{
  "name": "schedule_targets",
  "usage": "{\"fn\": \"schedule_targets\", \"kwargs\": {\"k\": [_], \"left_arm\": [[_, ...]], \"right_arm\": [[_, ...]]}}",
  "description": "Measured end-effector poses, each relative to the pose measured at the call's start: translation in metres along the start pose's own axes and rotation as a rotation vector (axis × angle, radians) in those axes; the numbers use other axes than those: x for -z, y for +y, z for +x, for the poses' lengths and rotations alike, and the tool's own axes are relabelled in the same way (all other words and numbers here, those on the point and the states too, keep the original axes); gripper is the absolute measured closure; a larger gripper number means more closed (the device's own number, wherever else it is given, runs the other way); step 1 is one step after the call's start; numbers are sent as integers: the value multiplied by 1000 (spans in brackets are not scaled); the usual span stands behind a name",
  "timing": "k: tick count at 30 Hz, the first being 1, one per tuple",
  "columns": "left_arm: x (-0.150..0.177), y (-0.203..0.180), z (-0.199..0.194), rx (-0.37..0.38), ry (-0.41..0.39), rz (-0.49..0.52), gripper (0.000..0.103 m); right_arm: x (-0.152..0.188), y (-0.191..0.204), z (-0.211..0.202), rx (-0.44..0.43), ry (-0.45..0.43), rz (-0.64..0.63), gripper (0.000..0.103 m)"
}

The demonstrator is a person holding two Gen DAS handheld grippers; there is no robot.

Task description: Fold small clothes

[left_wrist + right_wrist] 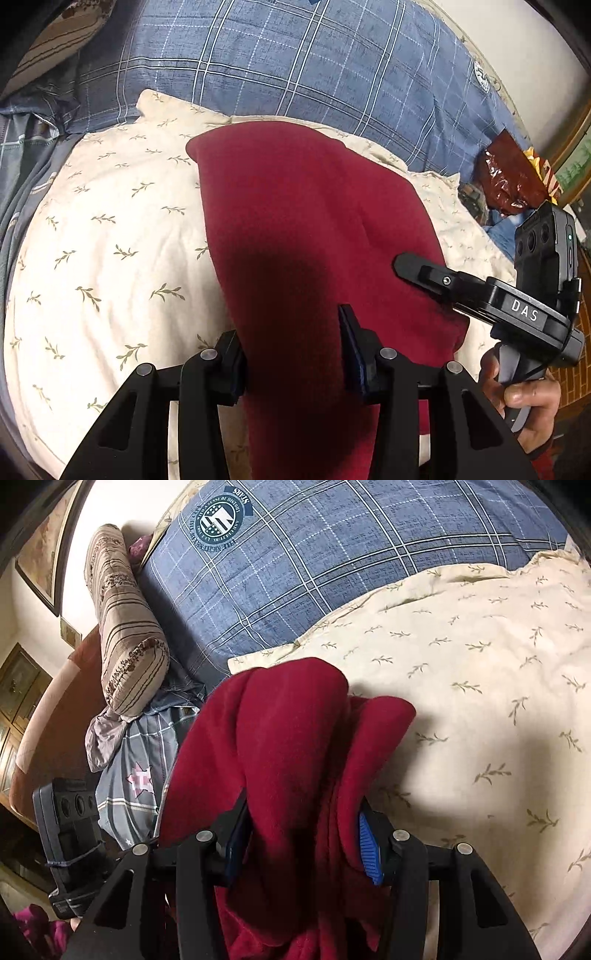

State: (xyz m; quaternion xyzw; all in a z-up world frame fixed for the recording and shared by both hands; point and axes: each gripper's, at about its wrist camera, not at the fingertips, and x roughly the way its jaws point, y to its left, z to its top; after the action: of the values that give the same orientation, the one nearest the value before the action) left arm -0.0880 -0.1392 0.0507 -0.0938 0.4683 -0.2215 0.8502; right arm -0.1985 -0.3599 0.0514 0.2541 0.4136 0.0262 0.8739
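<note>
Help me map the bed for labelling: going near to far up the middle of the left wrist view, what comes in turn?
Left tongs → red garment → cream leaf-print pillow, its far edge → blue plaid bedding.

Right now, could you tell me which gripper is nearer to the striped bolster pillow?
Left. The left gripper is on the side of the striped bolster pillow; the right gripper holds the red garment farther away.
</note>
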Motion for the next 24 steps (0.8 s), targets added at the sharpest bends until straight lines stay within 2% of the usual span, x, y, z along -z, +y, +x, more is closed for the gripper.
{"fn": "schedule_targets", "kwargs": {"k": [7, 10, 13, 16, 18, 20, 21, 24], "left_arm": [[6, -1, 8, -41, -3, 6, 47], [8, 0, 8, -43, 0, -1, 44], [6, -1, 5, -56, -3, -8, 41], [6, -2, -2, -75, -21, -9, 41], [7, -3, -10, -96, -48, 0, 41], [9, -5, -18, -112, -76, 12, 41], [9, -6, -22, -113, -81, 13, 41], [11, -9, -30, -107, -98, 19, 40]], "right_arm": [[5, -10, -1, 30, 5, 10, 41], [8, 0, -24, 84, -53, -41, 41], [9, 13, -43, 92, -121, -94, 41], [9, 28, -42, 101, -107, -166, 44], [8, 32, -31, 146, -85, -198, 45], [5, 30, -15, 189, -63, -215, 59], [4, 28, -9, 181, -48, -201, 73], [4, 24, -8, 161, -53, -195, 82]]}}
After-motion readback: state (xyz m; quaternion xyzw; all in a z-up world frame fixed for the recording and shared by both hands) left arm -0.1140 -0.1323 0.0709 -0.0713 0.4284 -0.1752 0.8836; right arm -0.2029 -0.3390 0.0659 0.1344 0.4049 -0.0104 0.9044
